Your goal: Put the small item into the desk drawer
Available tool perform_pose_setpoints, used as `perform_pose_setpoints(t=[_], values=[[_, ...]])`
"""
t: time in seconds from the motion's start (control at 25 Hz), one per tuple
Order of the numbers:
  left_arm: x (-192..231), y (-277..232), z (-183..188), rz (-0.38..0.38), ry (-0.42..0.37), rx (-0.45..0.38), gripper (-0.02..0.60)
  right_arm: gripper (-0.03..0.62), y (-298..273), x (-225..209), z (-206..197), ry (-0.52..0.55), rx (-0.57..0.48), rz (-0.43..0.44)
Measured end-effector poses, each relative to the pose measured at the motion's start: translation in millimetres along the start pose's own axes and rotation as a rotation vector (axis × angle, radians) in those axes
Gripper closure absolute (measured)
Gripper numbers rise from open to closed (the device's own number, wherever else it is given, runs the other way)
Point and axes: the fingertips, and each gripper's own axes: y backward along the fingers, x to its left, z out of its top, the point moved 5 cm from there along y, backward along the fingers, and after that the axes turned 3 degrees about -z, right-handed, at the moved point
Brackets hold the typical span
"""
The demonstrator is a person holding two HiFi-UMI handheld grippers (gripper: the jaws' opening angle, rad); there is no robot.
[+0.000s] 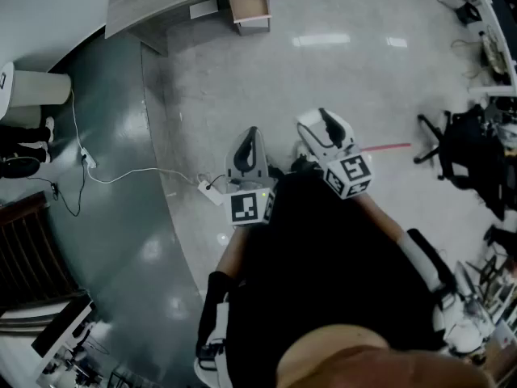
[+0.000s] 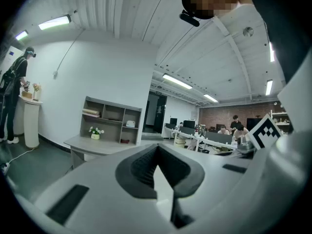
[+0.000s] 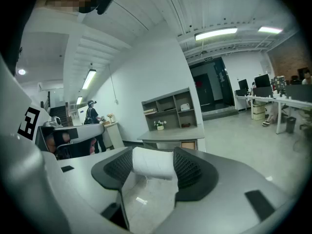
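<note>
left gripper (image 2: 157, 156): fingers closed tight on each other, nothing between them, pointing at the grey desk with cubby shelf unit (image 2: 92, 145), well apart from it. right gripper (image 3: 152, 161), further right of the desk: jaws wide, both pads clamped on the small white cylindrical roll (image 3: 153, 164), also well apart from the desk. 1 brown wooden drawer (image 1: 249, 1) sticks out of the desk front.

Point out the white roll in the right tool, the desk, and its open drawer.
white roll (image 3: 152, 163), right gripper view, middle of its visible side.
desk (image 3: 170, 136), right gripper view, bare part of its top.
drawer (image 1: 249, 2), head view, its open brown inside.
</note>
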Motion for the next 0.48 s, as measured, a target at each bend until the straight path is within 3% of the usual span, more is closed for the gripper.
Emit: perform_pose_setpoints(t=[0.48], values=[[7.9,2.3,0.5,-0.008,0.001,-0.005,0.583,0.332,-5.2,9.6,4.2,0.002,-0.008,-0.001]])
